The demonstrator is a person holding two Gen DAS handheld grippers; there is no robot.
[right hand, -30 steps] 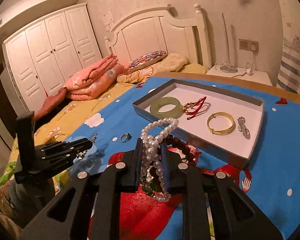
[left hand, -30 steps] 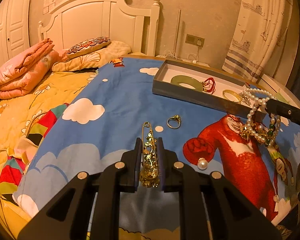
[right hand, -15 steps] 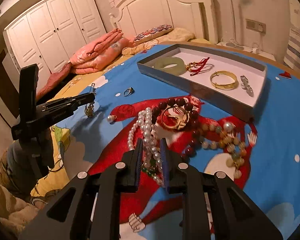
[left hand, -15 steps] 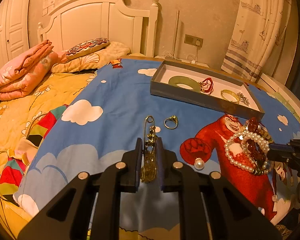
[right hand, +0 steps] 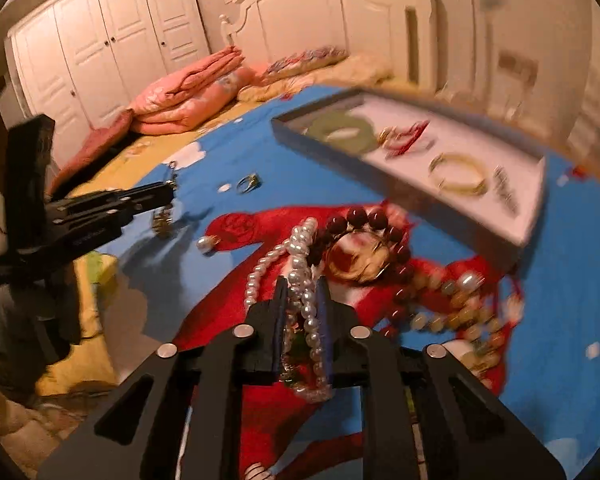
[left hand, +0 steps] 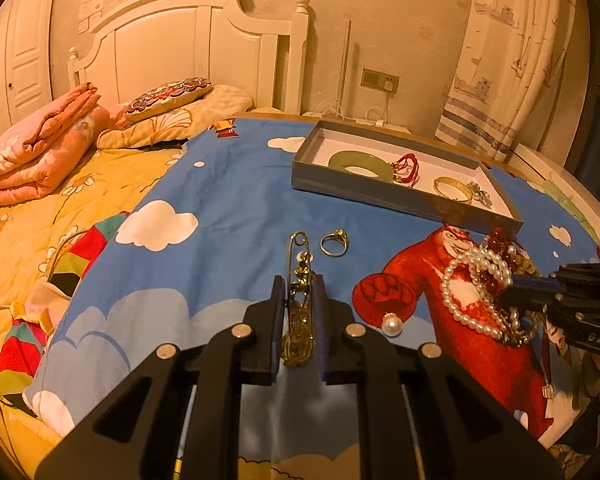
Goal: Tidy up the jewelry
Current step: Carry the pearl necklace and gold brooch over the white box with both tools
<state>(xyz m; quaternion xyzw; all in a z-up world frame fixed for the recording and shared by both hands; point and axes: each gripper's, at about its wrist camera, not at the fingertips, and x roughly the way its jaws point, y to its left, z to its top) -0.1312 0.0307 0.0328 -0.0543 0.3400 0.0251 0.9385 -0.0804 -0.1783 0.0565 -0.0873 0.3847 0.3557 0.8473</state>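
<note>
My left gripper (left hand: 299, 284) is shut on a gold safety-pin brooch (left hand: 299, 312), held just above the blue cartoon cloth. In the right wrist view, my right gripper (right hand: 302, 286) has a white pearl necklace (right hand: 300, 252) between its pads, and its jaws are closing on it. The strand trails onto a heap with a dark red bead bracelet (right hand: 356, 216) on the cloth. A gold ring (left hand: 333, 242) and a loose pearl (left hand: 391, 325) lie between the two grippers. The grey tray (left hand: 404, 196) beyond holds a jade bangle (left hand: 358, 162) and a gold bangle (left hand: 452, 189).
The cloth covers a round table beside a bed with folded pink quilts (left hand: 40, 148). A red cord piece (left hand: 408, 166) and a silver piece (left hand: 480, 192) also lie in the tray. White wardrobe doors (right hand: 100, 52) stand behind the bed.
The right gripper came down with the pearl necklace from above the tray's near edge to the jewelry heap on the cloth. The left gripper and its brooch stayed in place.
</note>
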